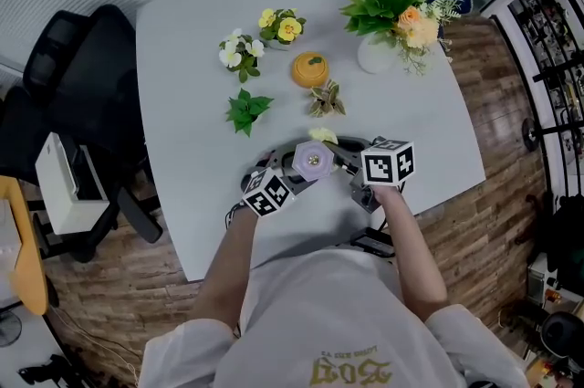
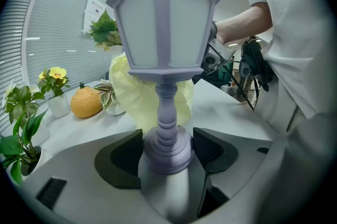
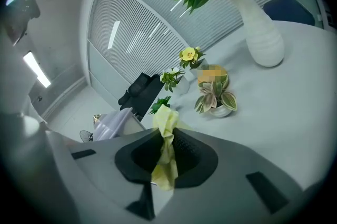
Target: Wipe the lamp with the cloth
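Observation:
A small lavender lantern-shaped lamp (image 2: 166, 33) stands upright between the jaws of my left gripper (image 2: 167, 150), which is shut on its round base. From the head view the lamp's top (image 1: 313, 160) shows between the two marker cubes. My right gripper (image 3: 166, 157) is shut on a pale yellow cloth (image 3: 165, 152). That cloth (image 2: 131, 96) hangs right behind the lamp's stem, and whether it touches the lamp I cannot tell. In the head view the cloth (image 1: 322, 136) peeks out just beyond the lamp, with the left gripper (image 1: 274, 185) and right gripper (image 1: 351, 160) close on either side.
On the white table (image 1: 192, 67) stand a green sprig (image 1: 246, 110), a white-flower pot (image 1: 239, 53), a yellow-flower pot (image 1: 285, 27), an orange pumpkin ornament (image 1: 310, 68), a small striped plant (image 1: 327, 99) and a white vase of flowers (image 1: 397, 7). A black chair (image 1: 73, 94) sits left.

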### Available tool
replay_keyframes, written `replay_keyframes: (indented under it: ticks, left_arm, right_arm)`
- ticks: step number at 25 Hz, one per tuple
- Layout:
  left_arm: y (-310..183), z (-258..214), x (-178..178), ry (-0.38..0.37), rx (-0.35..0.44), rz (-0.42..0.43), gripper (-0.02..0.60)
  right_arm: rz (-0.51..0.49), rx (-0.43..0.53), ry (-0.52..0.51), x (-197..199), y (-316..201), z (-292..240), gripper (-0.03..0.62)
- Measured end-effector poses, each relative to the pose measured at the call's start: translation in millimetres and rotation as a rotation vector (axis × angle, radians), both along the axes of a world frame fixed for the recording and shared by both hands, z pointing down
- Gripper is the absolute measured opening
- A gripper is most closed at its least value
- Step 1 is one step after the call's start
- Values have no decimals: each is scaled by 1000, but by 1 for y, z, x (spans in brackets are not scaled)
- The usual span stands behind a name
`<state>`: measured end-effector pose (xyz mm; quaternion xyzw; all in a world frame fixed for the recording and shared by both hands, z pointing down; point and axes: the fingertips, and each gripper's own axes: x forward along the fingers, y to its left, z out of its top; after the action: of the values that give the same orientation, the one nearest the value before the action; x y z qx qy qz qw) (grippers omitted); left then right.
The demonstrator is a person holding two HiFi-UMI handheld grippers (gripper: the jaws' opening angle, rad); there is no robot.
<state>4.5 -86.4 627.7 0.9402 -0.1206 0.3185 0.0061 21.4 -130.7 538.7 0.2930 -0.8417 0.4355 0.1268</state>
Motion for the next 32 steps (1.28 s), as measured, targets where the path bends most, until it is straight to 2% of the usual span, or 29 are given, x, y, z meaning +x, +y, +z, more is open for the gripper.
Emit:
replay_keyframes:
  ticks: [7, 32]
  left_arm:
    - [-1, 1, 0, -1, 2, 0, 299]
    - [-1, 1, 1, -8, 3, -6, 300]
  right_arm:
    - [-18, 18, 8, 8, 11, -4, 52]
    - [-29, 41, -85, 18, 37, -30, 54]
